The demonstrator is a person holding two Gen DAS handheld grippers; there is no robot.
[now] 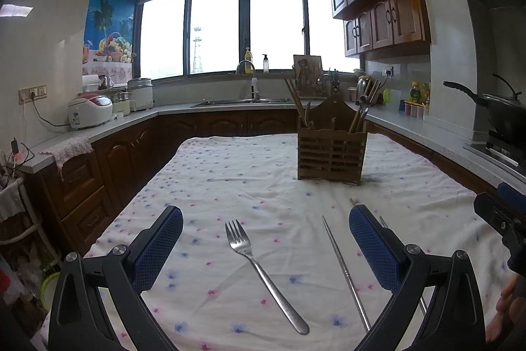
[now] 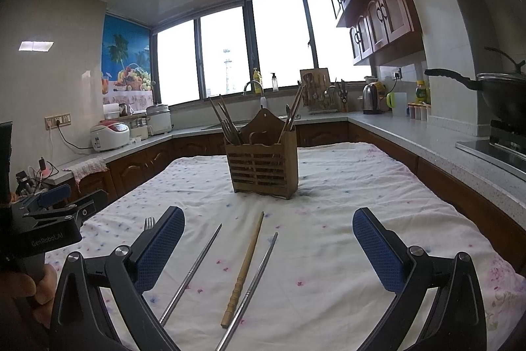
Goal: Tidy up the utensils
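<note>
- Here, left tool (image 1: 266, 247) held low over the cloth-covered desk (image 1: 230, 186), blue fingers (image 1: 157, 249) spread wide, gripping nothing, aimed toward the wooden utensil holder (image 1: 332, 150).
- Steel fork (image 1: 263, 272) lying flat between the left tool's spread fingers, tines pointing away toward the holder, touching neither pad.
- Alongside, right tool (image 2: 268, 252) likewise low and level over the desk, fingers (image 2: 378, 252) parted wide with nothing between the pads.
- Under the right tool, three chopsticks on the cloth: a metal chopstick (image 2: 190, 272) nearest the left finger, a wooden chopstick (image 2: 245, 268) in the middle, a second metal chopstick (image 2: 253, 285) just beside it, crossing close at the near end.
- From the left wrist only: the whole fork, one metal chopstick in full, and a second sliver of metal half hidden behind the right-hand finger.
- From the right wrist only: the wooden chopstick in full length; of the fork, just the tines peeping past the left finger; the left tool's black body held in a hand (image 2: 29, 295) at the frame's left edge.
- Holder upright at the far middle of the desk, well apart from both tools, chopsticks and a fork standing in its left and right compartments.
</note>
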